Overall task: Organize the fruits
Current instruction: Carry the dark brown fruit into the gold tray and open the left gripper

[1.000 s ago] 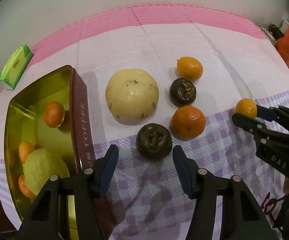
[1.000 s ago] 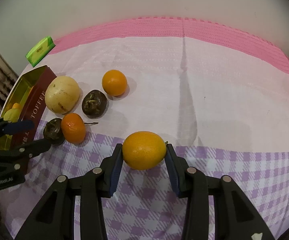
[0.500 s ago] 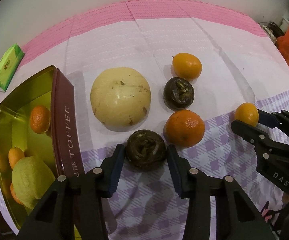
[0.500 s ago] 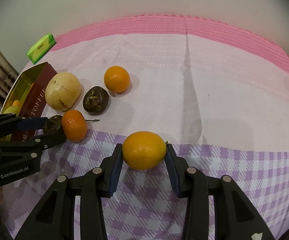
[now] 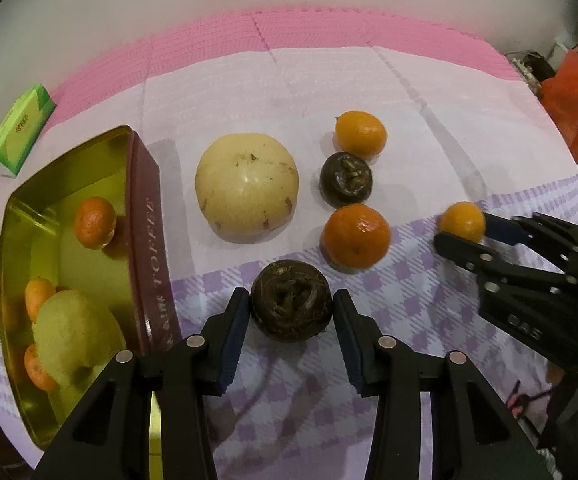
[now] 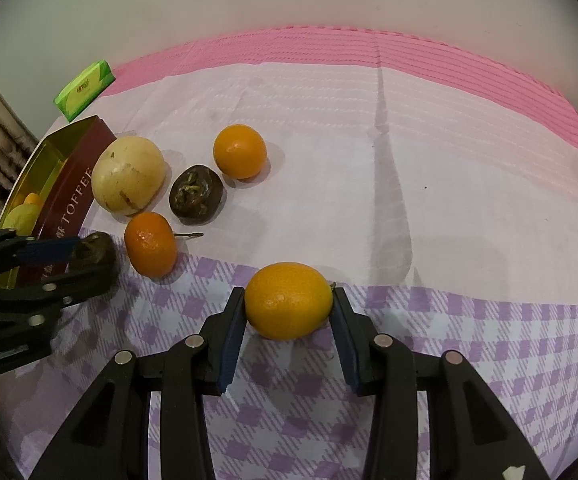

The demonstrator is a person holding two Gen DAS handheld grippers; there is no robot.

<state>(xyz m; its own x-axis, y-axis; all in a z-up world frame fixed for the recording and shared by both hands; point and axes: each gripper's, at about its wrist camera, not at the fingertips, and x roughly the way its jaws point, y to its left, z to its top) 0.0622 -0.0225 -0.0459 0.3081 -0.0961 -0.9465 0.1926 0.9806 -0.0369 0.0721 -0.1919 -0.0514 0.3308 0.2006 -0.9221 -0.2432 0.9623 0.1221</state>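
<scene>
Left tongs [image 5: 291, 312] now tight around mangosteen [image 5: 291, 300].

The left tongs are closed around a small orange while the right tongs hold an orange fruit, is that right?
Not quite. The left tongs are around a dark brown fruit, not an orange, as the left wrist view shows. The right tongs do hold an orange fruit.

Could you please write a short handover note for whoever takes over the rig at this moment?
Left gripper: jaws on either side of a dark brown fruit on the checked cloth, touching or nearly so; fruit not lifted.
Right gripper: jaws shut on an orange, at cloth level.
Done: toffee tin holds three small oranges and a yellow-green fruit.
Left: both gripped fruits, the large pale fruit, second dark fruit, and two oranges go into the tin.
</scene>
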